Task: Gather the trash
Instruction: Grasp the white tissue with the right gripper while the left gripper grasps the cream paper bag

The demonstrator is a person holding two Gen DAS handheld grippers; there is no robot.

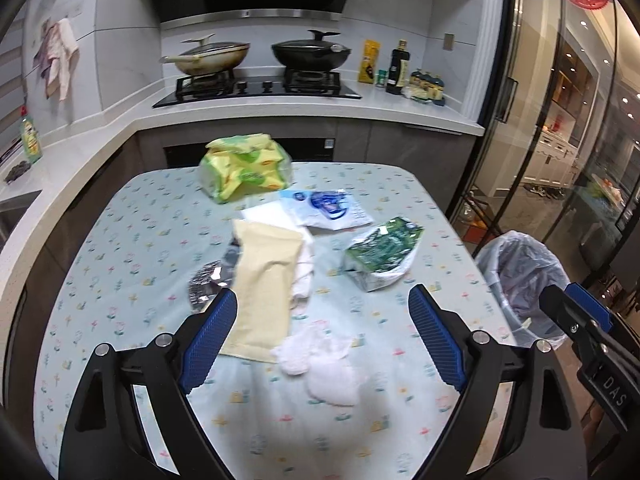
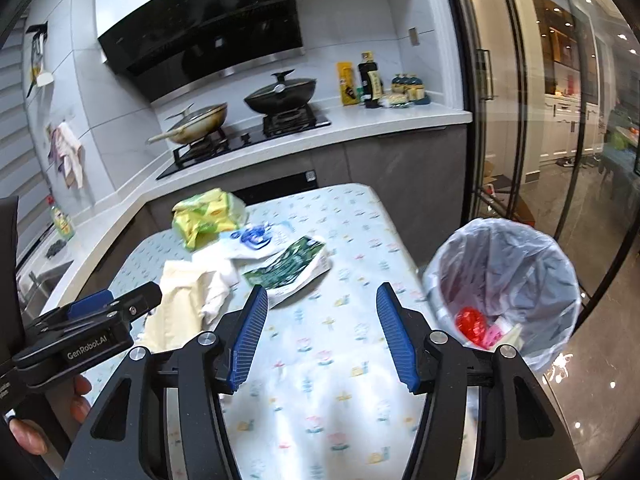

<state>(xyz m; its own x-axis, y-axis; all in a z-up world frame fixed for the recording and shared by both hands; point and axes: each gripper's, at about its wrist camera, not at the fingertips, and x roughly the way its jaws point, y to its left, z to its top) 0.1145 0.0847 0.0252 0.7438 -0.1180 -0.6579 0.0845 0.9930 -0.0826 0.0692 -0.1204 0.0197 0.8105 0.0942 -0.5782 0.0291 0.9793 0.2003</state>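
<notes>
Your left gripper reads "GenRobot.AI" on its side; your right gripper shows "DAS" on its body. Both sets of fingers stand apart with nothing between them, the left pair wider. The pale yellow pouch lies on the desk just ahead of your left gripper's left-hand finger, crumpled white tissues between the two fingers. The green wrapper lies just beyond your right gripper's left-hand finger. Writing on the wrappers is unreadable. The lined bin stands beside the desk, to the right.
</notes>
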